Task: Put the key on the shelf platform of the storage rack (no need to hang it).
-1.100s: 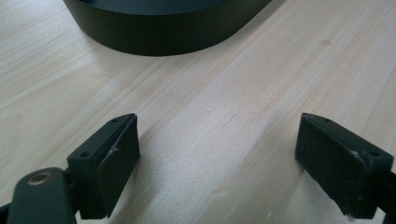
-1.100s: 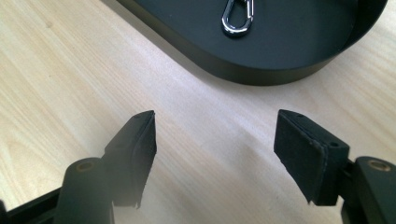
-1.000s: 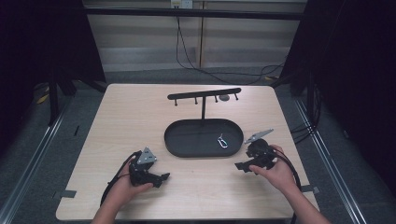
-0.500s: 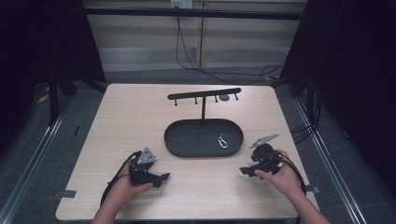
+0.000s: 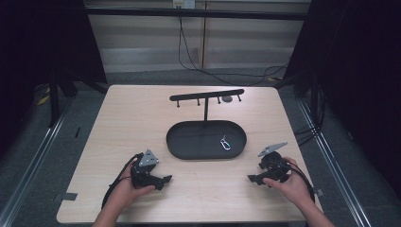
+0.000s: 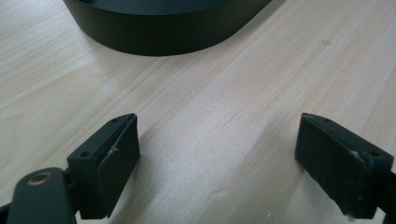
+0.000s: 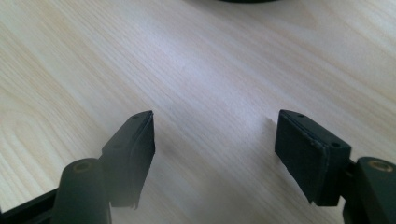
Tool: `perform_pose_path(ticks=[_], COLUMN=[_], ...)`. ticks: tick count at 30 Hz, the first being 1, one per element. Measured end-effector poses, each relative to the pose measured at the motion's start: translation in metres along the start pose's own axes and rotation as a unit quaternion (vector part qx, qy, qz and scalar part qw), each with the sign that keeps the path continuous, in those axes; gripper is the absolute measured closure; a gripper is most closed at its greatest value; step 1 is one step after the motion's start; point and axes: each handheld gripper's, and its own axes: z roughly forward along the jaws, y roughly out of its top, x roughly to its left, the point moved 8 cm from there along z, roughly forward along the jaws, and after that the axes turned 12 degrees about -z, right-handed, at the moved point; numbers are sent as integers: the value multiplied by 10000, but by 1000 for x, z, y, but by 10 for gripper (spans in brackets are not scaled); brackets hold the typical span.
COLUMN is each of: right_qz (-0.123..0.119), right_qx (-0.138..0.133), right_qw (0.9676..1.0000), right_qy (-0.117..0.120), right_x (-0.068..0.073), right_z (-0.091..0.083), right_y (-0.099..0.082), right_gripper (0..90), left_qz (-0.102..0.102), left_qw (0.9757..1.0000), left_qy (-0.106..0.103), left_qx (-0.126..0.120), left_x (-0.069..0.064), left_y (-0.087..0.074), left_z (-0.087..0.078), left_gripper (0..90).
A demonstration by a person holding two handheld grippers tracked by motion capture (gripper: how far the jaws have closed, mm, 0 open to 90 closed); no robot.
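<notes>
Down in the right part of the black oval tray [image 5: 189,142] lies a small metal clip [image 5: 225,142] — a thin, shiny wire loop, as far as the high view lets me tell. I would judge it very light and stiff, slick on its surface, and apt to skate across the tray floor if nudged. The best hold is probably across its narrow width at the middle of the loop, jaws coming straight down, since it lies flat with little to pinch.

Behind the tray stands a T-shaped rack [image 5: 206,96] with small pegs under its bar. Both grippers rest low on the table [image 5: 123,113] near the front edge, well apart from the clip: the left gripper [image 5: 163,180] at the tray's near-left, the right gripper [image 5: 253,178] at its near-right.

From above, the jaws are too small to read. The gripper views settle it — the left gripper [image 6: 217,154] is spread wide over bare wood, with the tray wall [image 6: 163,37] just ahead, and the right gripper [image 7: 215,154] is likewise spread over bare wood. Neither holds anything. The clip and rack appear from above.
</notes>
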Motion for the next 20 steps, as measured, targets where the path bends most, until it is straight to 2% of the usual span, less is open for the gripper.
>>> perform_pose_path(ticks=[3,8,20], right_qz=[-45,-221,-162], right_qx=[-23,-285,-526], right_qw=[10000,9990,9979], right_qy=[-23,-269,-353], right_x=[0,-1,-1], right_z=[1,1,1], right_y=[-4,-10,-14], right_gripper=[288,279,250], left_qz=[0,4,8], left_qw=[10000,10000,10000], left_qy=[1,11,12], left_qx=[0,10,8], left_x=[0,0,0], left_y=[0,0,0], left_z=[0,0,0], left_gripper=[136,136,135])
